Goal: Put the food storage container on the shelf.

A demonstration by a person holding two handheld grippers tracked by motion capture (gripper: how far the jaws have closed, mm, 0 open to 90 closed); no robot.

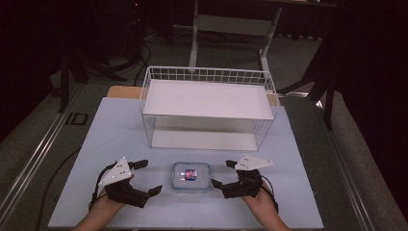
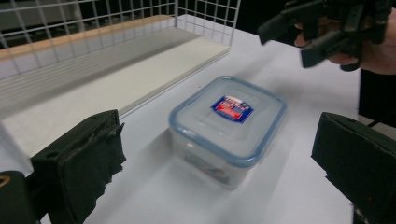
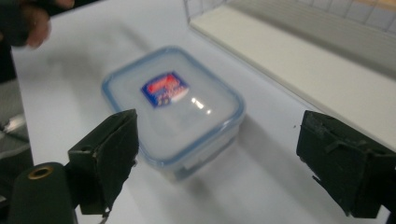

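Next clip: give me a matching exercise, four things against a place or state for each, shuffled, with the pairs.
Things:
1. box
2. wire rack
3. left gripper
4. right gripper

Places or states:
a. open, right of the box
b. at the table's far side
c. lid on, between the grippers
d. open, left of the box

Pairs: 1-c, 2-b, 3-d, 4-a

Bare tabletop (image 1: 120,144) around the box (image 1: 191,176); wire rack (image 1: 208,108) apparently well behind.
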